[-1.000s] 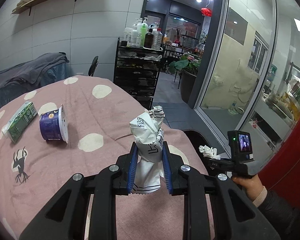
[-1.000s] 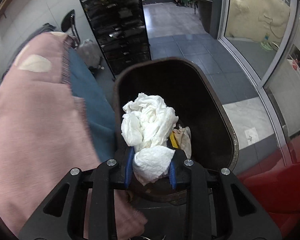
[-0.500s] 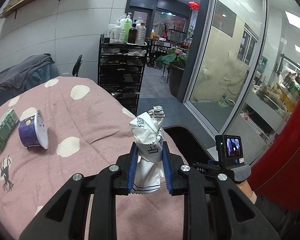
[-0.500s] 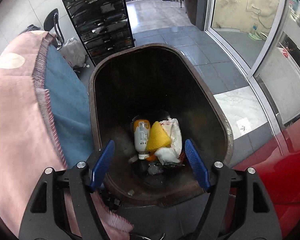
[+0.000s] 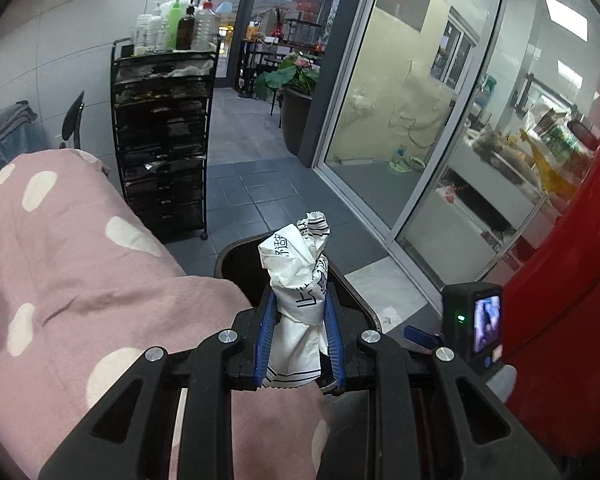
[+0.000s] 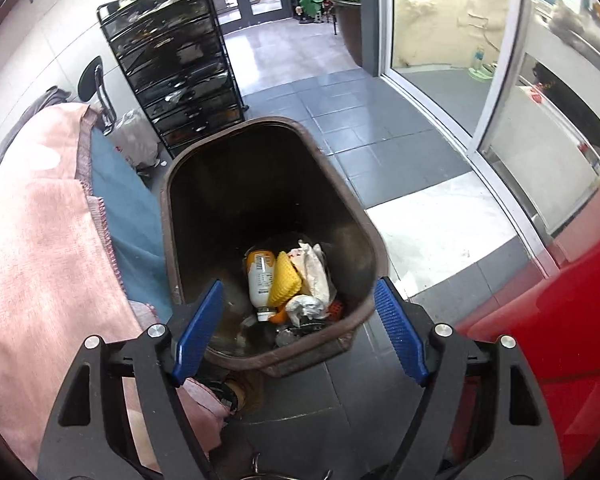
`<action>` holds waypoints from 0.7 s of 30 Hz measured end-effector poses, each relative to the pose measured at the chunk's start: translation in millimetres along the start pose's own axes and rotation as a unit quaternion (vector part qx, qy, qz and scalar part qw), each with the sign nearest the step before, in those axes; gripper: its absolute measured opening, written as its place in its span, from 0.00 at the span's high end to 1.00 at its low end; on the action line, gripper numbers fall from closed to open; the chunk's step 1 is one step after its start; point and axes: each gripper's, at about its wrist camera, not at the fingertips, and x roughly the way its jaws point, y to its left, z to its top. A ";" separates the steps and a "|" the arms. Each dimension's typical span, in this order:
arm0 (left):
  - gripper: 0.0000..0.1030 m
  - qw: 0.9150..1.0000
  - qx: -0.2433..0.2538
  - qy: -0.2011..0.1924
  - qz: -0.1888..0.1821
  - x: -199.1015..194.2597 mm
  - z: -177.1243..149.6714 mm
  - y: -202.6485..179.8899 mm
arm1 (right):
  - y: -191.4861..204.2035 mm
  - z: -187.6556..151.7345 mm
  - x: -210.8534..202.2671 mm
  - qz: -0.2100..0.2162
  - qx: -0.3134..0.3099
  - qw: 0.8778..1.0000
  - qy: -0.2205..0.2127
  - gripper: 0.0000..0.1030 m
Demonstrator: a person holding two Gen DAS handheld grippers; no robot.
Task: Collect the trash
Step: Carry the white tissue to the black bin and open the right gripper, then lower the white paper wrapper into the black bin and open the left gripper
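1. Left tool (image 5: 300, 340): its blue pads are pinched on one crumpled white paper wrapper with black print (image 5: 298, 280), held upright above the near rim of the bin.
2. Right tool (image 6: 300, 332): its jaws are opening, with nothing between them, directly over the bin mouth.
3. One dark brown plastic trash bin (image 6: 172, 240) stands on the grey tiled floor, just beside the pink, white-spotted cloth covering the counter (image 5: 80, 280). At its bottom lie one white bottle with an orange cap (image 6: 261, 280), one yellow wedge (image 6: 286, 286) and crumpled white papers (image 6: 314, 276).
4. Step in hand, as judged: dropping trash. The next move calls for carrying the wrapper over the bin mouth, then spreading the left pads.
5. One black drawer trolley (image 5: 164, 136) stands beyond.
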 end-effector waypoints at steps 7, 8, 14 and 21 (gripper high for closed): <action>0.77 0.999 0.012 0.043 -0.006 41.9 5.6 -20.5 | -23.0 -3.5 -4.5 -0.011 0.023 1.000 0.004 0.25; 0.75 0.999 0.013 0.048 -0.001 45.4 5.3 -22.1 | -26.2 -4.0 -4.7 -0.014 0.025 1.000 0.005 0.25; 0.20 0.998 0.002 0.063 0.002 62.5 3.8 -21.8 | -39.2 -5.9 -7.9 -0.019 0.038 0.999 0.006 0.25; 0.11 0.999 0.019 0.050 0.002 57.6 1.4 -28.6 | -43.5 -7.0 -9.9 -0.024 0.041 0.999 0.004 0.25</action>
